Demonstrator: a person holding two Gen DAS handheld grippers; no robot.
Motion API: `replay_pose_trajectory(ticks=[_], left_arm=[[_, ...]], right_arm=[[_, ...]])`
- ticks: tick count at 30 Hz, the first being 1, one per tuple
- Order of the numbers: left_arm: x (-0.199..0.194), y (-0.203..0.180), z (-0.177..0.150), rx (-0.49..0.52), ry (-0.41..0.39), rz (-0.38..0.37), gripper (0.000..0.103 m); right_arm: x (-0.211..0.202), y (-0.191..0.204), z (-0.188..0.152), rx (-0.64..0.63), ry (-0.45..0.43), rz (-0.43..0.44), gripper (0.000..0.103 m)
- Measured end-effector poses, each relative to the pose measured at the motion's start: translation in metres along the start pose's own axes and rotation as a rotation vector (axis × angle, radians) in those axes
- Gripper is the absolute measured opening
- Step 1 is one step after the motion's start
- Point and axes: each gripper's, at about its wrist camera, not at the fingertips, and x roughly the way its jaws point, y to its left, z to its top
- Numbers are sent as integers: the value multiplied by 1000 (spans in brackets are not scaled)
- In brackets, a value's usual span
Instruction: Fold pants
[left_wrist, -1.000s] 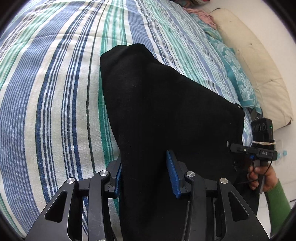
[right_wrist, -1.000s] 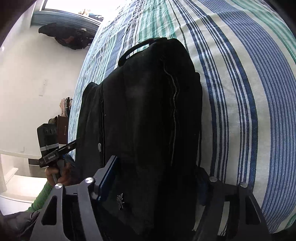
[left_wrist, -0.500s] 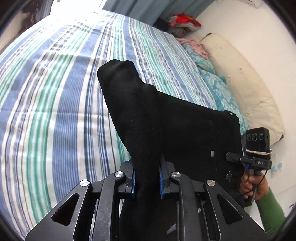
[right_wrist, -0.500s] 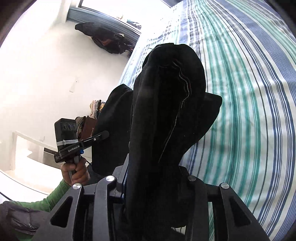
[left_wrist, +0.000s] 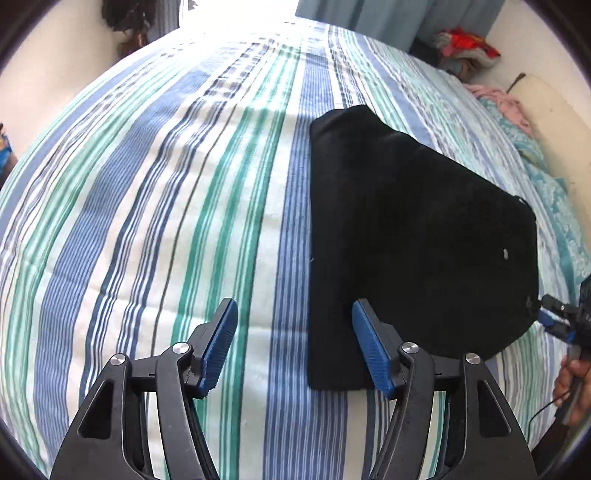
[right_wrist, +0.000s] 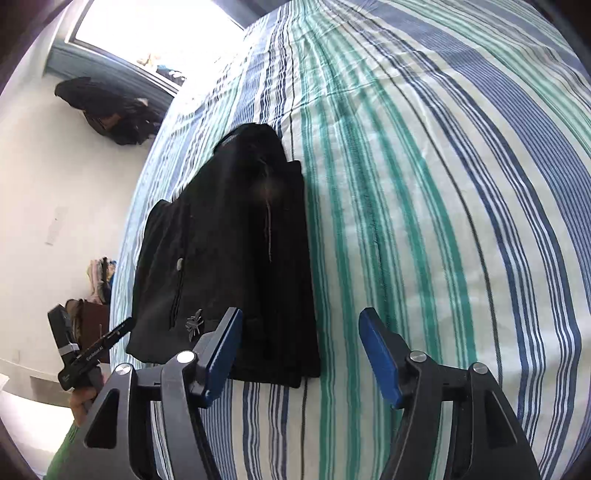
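Observation:
The black pants (left_wrist: 413, 236) lie folded in a compact stack on the striped bedsheet (left_wrist: 166, 206). In the left wrist view my left gripper (left_wrist: 291, 347) is open and empty, raised above the bed at the stack's left near corner. In the right wrist view the pants (right_wrist: 236, 258) lie left of centre, with a seam line and a small emblem showing. My right gripper (right_wrist: 301, 354) is open and empty, above the stack's right near corner. Each view shows the other gripper at its edge, held in a hand.
The bed edge runs along the near side. Teal pillows (left_wrist: 554, 184) and a cream cushion (left_wrist: 550, 110) lie to the right of the pants. A clothes pile (left_wrist: 465, 48) sits in the far corner. A window (right_wrist: 159, 33) and a hanging dark garment (right_wrist: 107, 107) are on the far wall.
Both grippers were shut on the lifted pants fabric half a second ago. Now both are open and drawn back, and the pants lie flat and folded on the bed.

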Motion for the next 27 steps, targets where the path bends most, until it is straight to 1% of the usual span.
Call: replay_pose_trajectory(ticks=[1,2,3,4,6,7,8,10,11,12,13,14,15,16,18,20,21,23,24,25,27], left_arm=[[-16,7,-13,4,-27,31,78],[-31,11,-27,23,-56,67,89],[-44,15,-41,45,-82,98,92],[-53,17,-55,67,-88,127,93],[-59,13,-80,103,-45,184,93],[-58,8,-90,114,-24,203,93],[-62,0,-101,123,-21,208,93],[-75,-22,-119,142,-54,195,93],[-82,-34,-126,145,-76,182,93],[-92,-44,-130,142,-102,158,93],[-100,-53,-131,135,-119,137,93],[-109,-61,-129,129,-129,128,93],[-118,-68,-126,127,-141,127,93],[-127,-74,-121,125,-156,133,94],[-152,-84,-115,133,-196,141,95],[-178,-92,-112,161,-246,161,99],[-193,-96,-112,174,-272,181,99],[-217,-105,-115,210,-320,235,99],[-228,-107,-118,223,-346,241,99],[-237,-108,-122,225,-361,233,99],[-250,-103,-132,191,-348,184,100]], right_arm=[[-16,-8,-13,-1,-46,-12,73],[-33,-12,-29,-16,-88,-58,74],[-49,-16,-46,-31,-116,-73,79],[-64,-23,-62,-28,-128,-70,92],[-85,-31,-95,34,-144,-39,102],[-92,-33,-109,75,-151,-8,102],[-96,-28,-120,116,-151,15,102],[-100,-16,-141,145,-167,27,103],[-100,-4,-146,120,-181,2,103],[-101,9,-153,74,-194,-62,103],[-101,25,-158,18,-204,-168,103],[-98,41,-162,-32,-204,-297,103],[-93,54,-165,-72,-200,-402,103],[-92,65,-169,-105,-200,-453,103],[-97,89,-176,-165,-214,-483,103],[-117,115,-193,-250,-254,-491,103],[-127,132,-198,-300,-283,-497,103],[-146,163,-206,-381,-327,-482,103],[-151,178,-208,-409,-329,-463,103],[-156,191,-211,-428,-322,-443,103],[-165,208,-223,-434,-320,-430,103]])
